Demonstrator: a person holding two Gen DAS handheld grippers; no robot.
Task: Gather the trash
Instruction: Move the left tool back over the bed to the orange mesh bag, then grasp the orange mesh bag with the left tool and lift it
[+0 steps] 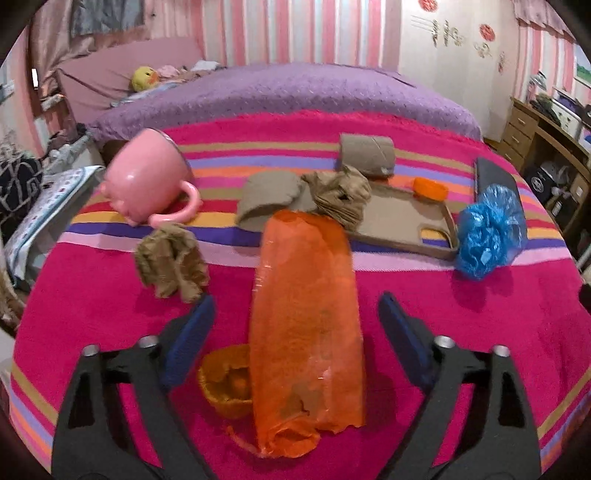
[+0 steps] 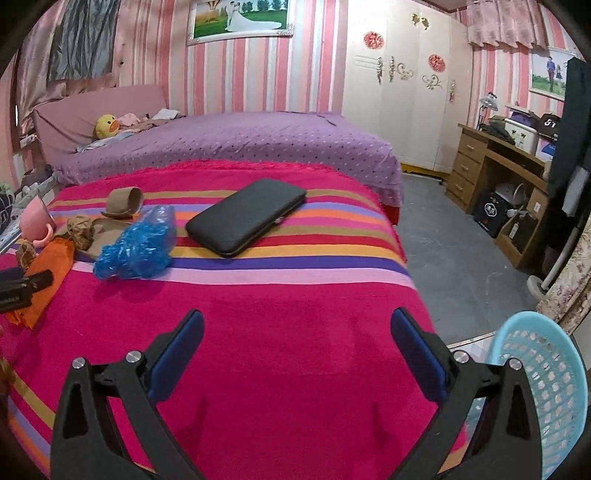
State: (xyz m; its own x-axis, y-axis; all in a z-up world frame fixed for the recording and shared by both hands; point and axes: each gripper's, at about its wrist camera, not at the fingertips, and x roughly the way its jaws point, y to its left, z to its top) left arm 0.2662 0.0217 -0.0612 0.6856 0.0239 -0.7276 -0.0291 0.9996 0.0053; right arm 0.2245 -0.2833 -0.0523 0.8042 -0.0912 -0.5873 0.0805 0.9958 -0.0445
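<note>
Left wrist view: left tool (image 1: 295, 314) is wide open around the orange plastic wrapper (image 1: 306, 332) near the bed's (image 1: 461, 332) front edge, looks light, crinkly, probably slippery, so pinch mid-body.

A home bedroom — bed (image 2: 229, 147), wardrobe (image 2: 402, 92), wooden desk (image 2: 491, 162), wedding photo (image 2: 240, 18).

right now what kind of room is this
Most likely a home bedroom. A bed under a purple dotted bedspread stands behind the pink striped blanket, a tall cream wardrobe lines the far wall, and a brown wooden desk with drawers sits beside it.
</note>
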